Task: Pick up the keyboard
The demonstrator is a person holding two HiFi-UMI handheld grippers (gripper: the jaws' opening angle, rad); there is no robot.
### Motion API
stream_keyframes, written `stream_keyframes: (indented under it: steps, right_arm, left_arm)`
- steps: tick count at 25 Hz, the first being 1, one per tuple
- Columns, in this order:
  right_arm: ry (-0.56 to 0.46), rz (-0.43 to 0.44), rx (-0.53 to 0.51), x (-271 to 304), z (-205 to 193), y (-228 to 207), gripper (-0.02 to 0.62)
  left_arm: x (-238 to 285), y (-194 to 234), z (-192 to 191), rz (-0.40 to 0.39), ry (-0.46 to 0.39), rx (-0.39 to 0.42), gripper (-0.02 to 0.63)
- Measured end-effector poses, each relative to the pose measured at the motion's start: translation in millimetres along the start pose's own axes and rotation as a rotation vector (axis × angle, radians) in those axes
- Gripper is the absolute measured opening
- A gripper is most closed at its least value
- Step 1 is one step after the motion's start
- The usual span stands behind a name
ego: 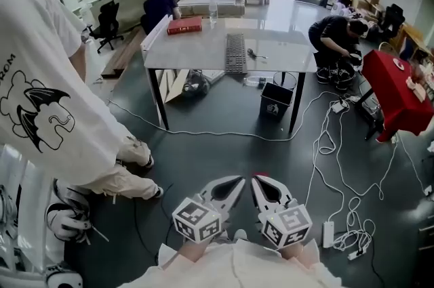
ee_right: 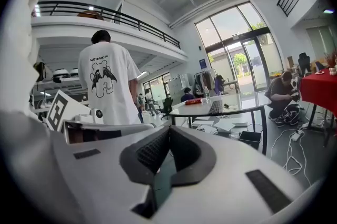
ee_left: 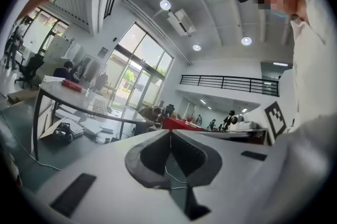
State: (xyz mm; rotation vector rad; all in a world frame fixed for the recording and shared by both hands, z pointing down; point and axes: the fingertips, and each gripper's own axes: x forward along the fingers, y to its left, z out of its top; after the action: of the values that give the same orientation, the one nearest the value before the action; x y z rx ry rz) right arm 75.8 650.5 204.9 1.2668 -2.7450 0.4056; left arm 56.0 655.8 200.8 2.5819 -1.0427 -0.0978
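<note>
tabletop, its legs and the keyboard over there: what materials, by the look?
Tabletop: probably glass or glossy laminate, pale grey; it shows bright reflections.
Legs: likely black-painted metal, thin and straight.
Keyboard: probably matte plastic, dark grey keys; too far to be sure.

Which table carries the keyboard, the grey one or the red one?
The grey table straight ahead; the keyboard lies on it. The red-covered table at right shows none.

The head camera looks steeply down from above the person, with the left gripper (ego: 237, 181) and right gripper (ego: 259, 179) close at 6 o'clock and the table (ego: 196, 49) far off at 12 o'clock. Each gripper camera sits just behind its own jaws and faces roughly level across the room. All 3 views share that table, which sits at 9 o'clock in the left gripper view and 3 o'clock in the right gripper view.
</note>
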Motion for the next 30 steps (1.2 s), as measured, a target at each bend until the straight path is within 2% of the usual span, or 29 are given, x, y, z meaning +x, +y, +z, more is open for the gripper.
stream_keyframes:
  steps: [5,10,14,19,23,27,30]
  right_arm:
    - [-0.032,-0.003,0.045,3.6,1.6,-4.3,0.031]
    - [-0.012,0.000,0.030,3.2,0.0,-17.6,0.032]
    - [-0.006,0.014,0.038,0.8,-1.9,-26.4,0.032]
    - [-0.003,0.004,0.040,-2.9,-5.7,-45.7,0.032]
    - [0.003,0.012,0.041,2.5,-7.8,-54.0,0.032]
    - [0.014,0.017,0.031,25.3,-4.8,-64.9,0.032]
    - [-0.006,0.021,0.040,49.4,3.2,-78.3,0.032]
  left_arm:
    - [1.0,7.5,7.3,0.026,-0.028,0.044,0.015]
    - [13.3,6.6,10.3,0.000,0.021,0.119,0.015]
    - [26.7,4.5,0.4,0.025,0.006,0.075,0.015]
    - [38.8,-8.6,-18.6,0.004,0.040,0.059,0.015]
    - [43.3,1.8,-18.1,0.009,0.025,-0.043,0.015]
    - [54.9,26.7,-9.2,0.040,0.030,0.004,0.014]
    - [69.5,48.7,-0.7,0.051,0.017,0.003,0.015]
